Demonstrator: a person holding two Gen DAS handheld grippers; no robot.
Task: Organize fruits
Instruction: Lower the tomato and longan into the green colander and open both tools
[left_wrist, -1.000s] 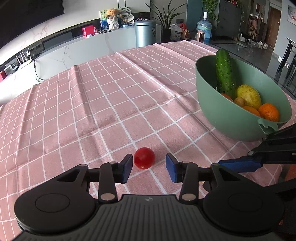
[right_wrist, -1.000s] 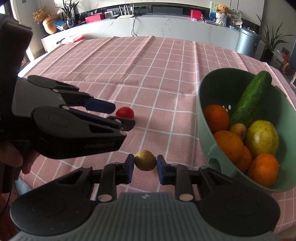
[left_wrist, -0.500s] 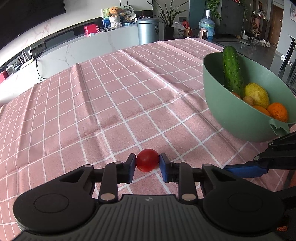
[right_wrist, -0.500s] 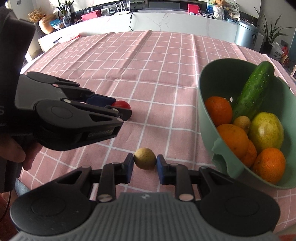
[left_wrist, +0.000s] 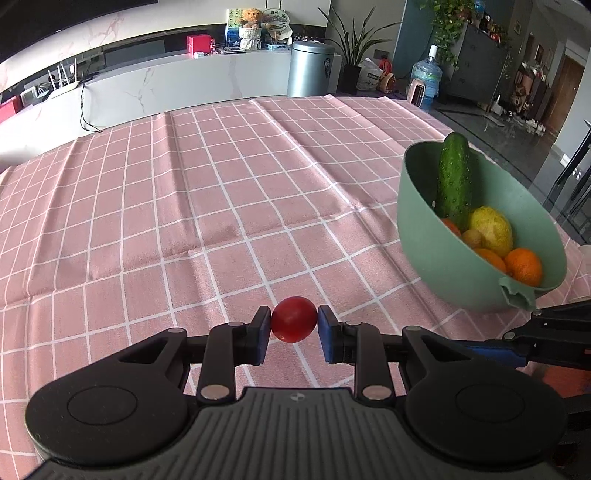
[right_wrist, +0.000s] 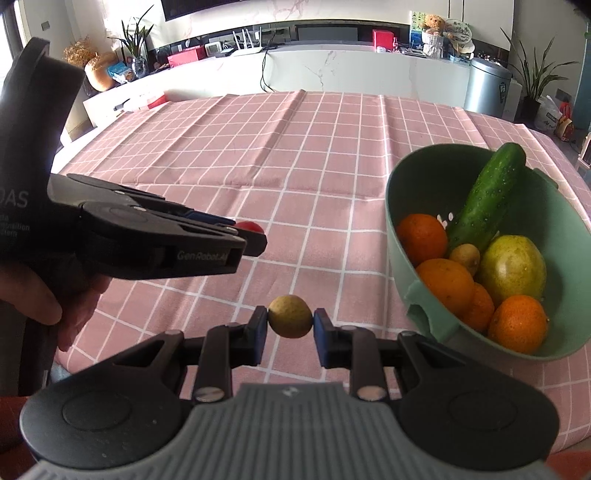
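Tomato (left_wrist: 294, 319) now lifted w/ left tongs (left_wrist: 292, 326) (was on cloth (left_wrist: 184, 192)).

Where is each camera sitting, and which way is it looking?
Left wrist: sits on the left gripper, looking forward over the pink checked tablecloth; its own jaws pinch a red tomato, and the right gripper's tip pokes in at the right edge.
Right wrist: sits on the right gripper, looking forward across the table; its own jaws pinch a small yellow-brown fruit, with the left gripper and the person's hand at left.
Both show: the green bowl with the cucumber and the tomato.
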